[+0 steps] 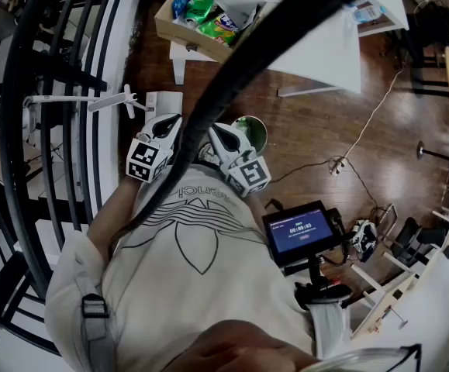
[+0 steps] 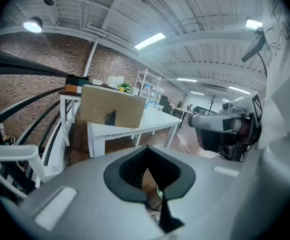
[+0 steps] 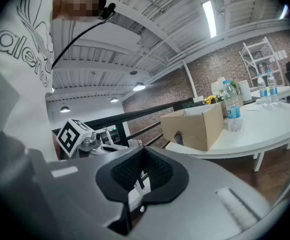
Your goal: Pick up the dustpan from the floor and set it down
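Observation:
I cannot make out the dustpan for sure. A white flat thing (image 1: pixel 162 103) lies on the wooden floor by the railing, just beyond my grippers. Both grippers are held close in front of the person's chest, side by side. My left gripper (image 1: pixel 164 132) (image 2: pixel 148 150) has its jaws together with nothing held; through their hollow I see floor and a round metal can (image 2: pixel 157 195). My right gripper (image 1: pixel 226 138) (image 3: pixel 143 150) also looks shut and empty, with a white shape (image 3: pixel 136 186) showing through its hollow. Each gripper appears in the other's view.
A round bin with a green lining (image 1: pixel 250 133) stands just past the right gripper. Beyond are a white table (image 1: pixel 321 49) and a cardboard box (image 1: pixel 201 18) of packets. A black railing (image 1: pixel 61 130) runs down the left. A screen on a stand (image 1: pixel 300 231) and cables (image 1: pixel 364 130) lie at right.

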Motion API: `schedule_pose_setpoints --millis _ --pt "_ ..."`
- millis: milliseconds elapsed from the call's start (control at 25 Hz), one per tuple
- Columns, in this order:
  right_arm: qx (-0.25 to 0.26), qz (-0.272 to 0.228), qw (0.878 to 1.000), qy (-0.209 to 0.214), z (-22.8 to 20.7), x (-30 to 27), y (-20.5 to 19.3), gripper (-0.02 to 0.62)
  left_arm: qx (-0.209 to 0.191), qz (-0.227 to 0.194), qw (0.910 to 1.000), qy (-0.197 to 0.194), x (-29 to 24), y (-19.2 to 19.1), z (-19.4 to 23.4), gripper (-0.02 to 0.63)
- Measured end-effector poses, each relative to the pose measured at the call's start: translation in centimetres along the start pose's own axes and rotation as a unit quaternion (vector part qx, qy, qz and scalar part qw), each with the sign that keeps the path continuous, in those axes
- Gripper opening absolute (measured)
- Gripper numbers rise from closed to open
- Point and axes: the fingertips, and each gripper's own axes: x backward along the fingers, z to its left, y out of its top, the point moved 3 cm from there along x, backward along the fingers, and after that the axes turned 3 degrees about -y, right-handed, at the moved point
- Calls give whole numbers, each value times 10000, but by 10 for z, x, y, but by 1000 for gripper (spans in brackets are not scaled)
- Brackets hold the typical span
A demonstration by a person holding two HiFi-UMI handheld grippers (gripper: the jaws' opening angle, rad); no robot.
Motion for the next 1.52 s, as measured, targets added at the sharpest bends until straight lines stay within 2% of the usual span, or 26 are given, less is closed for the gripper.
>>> schedule_pose_setpoints --millis 160,200,240,280,360,480,560,640,800,880,1000,1040,1080,1120,1200,1280,1400,1520 --pt "35 -3 10000 10 0 -3 0 2 -36 -130 9998 163 7 -1 21 21" --pt "39 14 10000 32 1 -3 0 2 -73 -120 9996 246 8 -5 26 68" --pt "50 34 10000 49 2 -2 -2 2 -72 -81 9993 357 7 -12 33 300" --pt "53 58 10000 55 3 0 -3 2 -43 -18 9986 530 8 -21 41 401" --pt "15 144 9999 48 6 3 -4 2 -22 164 9939 1094 14 -42 63 462" --pt "-27 318 9995 63 13 1 -9 2 -11 437 9793 1977 29 -71 106 503" --pt "-88 508 9986 67 18 -3 -15 2 185 524 9726 2259 35 -85 135 506" --pt "-171 742 9971 54 23 -5 -20 2 261 533 9713 2302 33 -92 158 505" --pt "-358 1219 9919 16 37 5 -37 2 -258 347 9762 2126 15 -86 184 506" --pt "-471 1411 9889 -35 42 12 -46 2 -397 221 9768 2092 5 -81 193 510" --pt "-611 1607 9850 -143 45 24 -62 2 -623 164 9760 2082 -10 -84 198 586" --pt "-637 1632 9844 -172 44 26 -65 2 -764 284 9742 2105 -13 -86 201 575" --pt "-664 1634 9841 -201 42 28 -66 2 -884 467 9719 2130 -15 -86 202 291" --pt "-695 1617 9841 -236 41 29 -66 2 -916 636 9707 2131 -16 -86 204 59" --pt "-743 1559 9845 -306 42 31 -69 2 -705 728 9733 2061 -16 -84 205 51" --pt "-713 1495 9857 -319 47 29 -72 2 -517 601 9765 2004 -11 -79 204 49" --pt "-553 1360 9888 -271 50 27 -67 2 -516 409 9790 1931 5 -58 187 51" --pt "-413 1015 9935 -302 35 24 -56 2 -587 291 9774 2011 13 -30 171 49"
